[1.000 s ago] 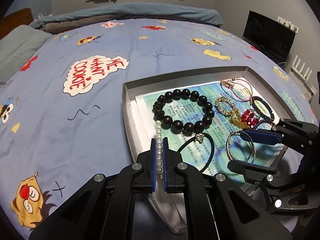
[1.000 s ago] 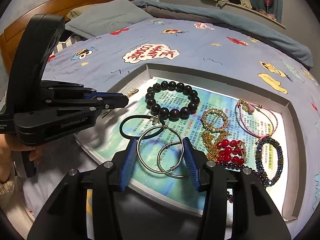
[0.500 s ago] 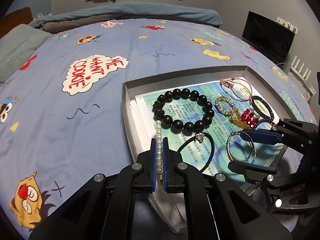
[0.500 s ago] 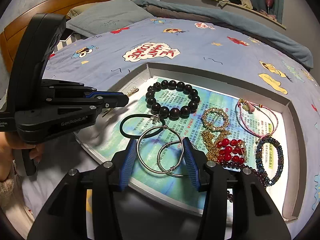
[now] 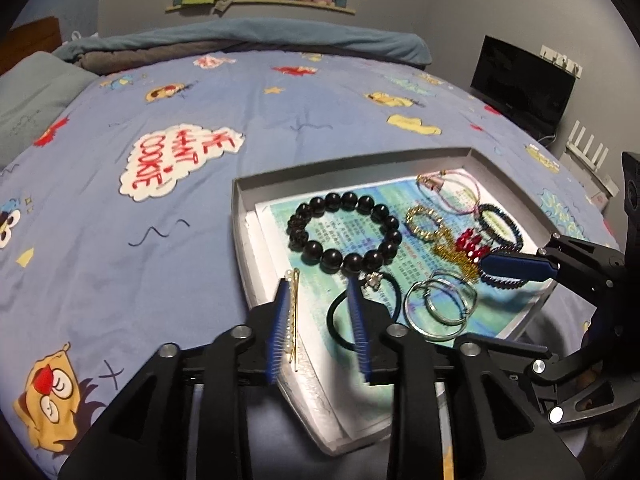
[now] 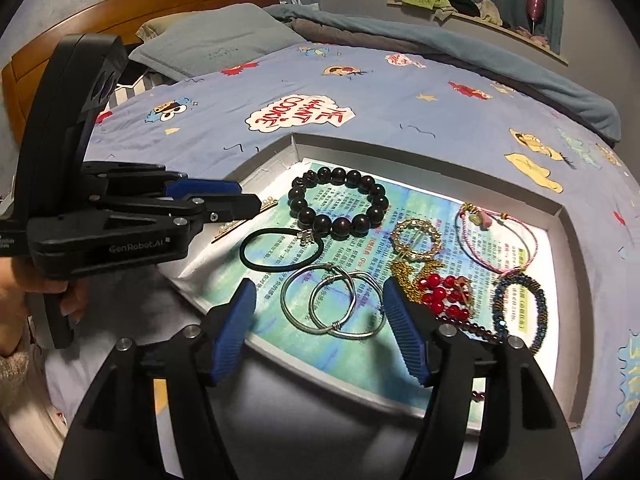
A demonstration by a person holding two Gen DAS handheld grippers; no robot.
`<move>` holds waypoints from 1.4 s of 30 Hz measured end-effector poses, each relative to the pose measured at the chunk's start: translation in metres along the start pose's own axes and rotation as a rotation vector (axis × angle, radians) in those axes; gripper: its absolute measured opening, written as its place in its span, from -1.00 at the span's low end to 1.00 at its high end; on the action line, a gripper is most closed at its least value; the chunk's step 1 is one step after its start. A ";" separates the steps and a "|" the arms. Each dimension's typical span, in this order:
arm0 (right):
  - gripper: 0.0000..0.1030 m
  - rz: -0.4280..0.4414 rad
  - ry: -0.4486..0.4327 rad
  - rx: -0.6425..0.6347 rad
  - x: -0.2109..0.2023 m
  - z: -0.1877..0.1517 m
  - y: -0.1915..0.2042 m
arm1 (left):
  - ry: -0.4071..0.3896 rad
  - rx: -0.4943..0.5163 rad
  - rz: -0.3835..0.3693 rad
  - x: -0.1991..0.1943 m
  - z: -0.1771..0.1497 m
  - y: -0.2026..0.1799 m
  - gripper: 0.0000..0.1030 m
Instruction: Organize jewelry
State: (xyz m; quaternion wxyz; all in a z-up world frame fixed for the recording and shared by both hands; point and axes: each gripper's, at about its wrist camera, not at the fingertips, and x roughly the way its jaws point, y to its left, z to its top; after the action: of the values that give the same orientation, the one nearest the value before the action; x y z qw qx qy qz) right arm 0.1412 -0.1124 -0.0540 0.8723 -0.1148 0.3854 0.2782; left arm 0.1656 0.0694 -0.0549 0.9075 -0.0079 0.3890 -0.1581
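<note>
A big bed (image 5: 280,120) with a blue cartoon cover is seen under everything. A gray pillow (image 6: 216,40) is laid near the wooden headboard (image 6: 132,4).

A flat gray tray (image 6: 420,148) is set on the bed, and a blue-green printed paper (image 6: 432,208) is spread inside it. The jewelry is laid on that paper.

The left tongs (image 5: 320,320) are held over the near-left edge of the tray. They are opened partway, and nothing is gripped. A pearl hair clip (image 5: 293,312) with a gold pin is seen just beside the left finger, on the white edge of the tray lining.

The right tongs (image 6: 320,328) are opened wide and nothing is held. Two silver rings (image 6: 332,300) are seen between the blue pads (image 6: 236,332), flat on the paper.

A bracelet of big dark beads (image 6: 340,200) is laid near the far-left corner of the tray. A black hair tie (image 6: 280,250) is laid just in front of it, touching it at a small metal charm. A gold ring brooch (image 6: 416,238) is seen in the middle. A pink string bracelet (image 6: 496,240) is laid farther right. Red beads (image 6: 444,292) are piled beside a gold chain (image 6: 412,272). A dark blue bead bracelet (image 6: 520,304) is laid at the right side.
</note>
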 end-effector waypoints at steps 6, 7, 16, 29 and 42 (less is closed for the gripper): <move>0.49 -0.004 -0.019 0.002 -0.020 -0.006 -0.003 | -0.045 -0.016 -0.006 -0.018 -0.001 -0.004 0.20; 0.53 -0.002 -0.024 0.006 -0.024 -0.007 -0.004 | -0.051 -0.018 -0.006 -0.022 -0.001 -0.005 0.24; 0.87 -0.008 -0.071 0.036 -0.073 -0.026 -0.012 | -0.078 -0.023 0.025 -0.059 -0.014 -0.020 0.65; 0.89 -0.086 -0.115 0.159 -0.118 -0.056 -0.046 | -0.086 -0.020 0.073 -0.089 -0.040 -0.056 0.82; 0.89 -0.158 -0.106 0.193 -0.116 -0.069 -0.055 | -0.047 -0.013 0.169 -0.074 -0.057 -0.088 0.85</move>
State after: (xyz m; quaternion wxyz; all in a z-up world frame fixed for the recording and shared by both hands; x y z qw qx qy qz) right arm 0.0669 -0.2324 -0.0163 0.9176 -0.0454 0.3535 0.1759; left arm 0.0526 0.0136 -0.0300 0.9264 0.0155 0.3679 -0.0784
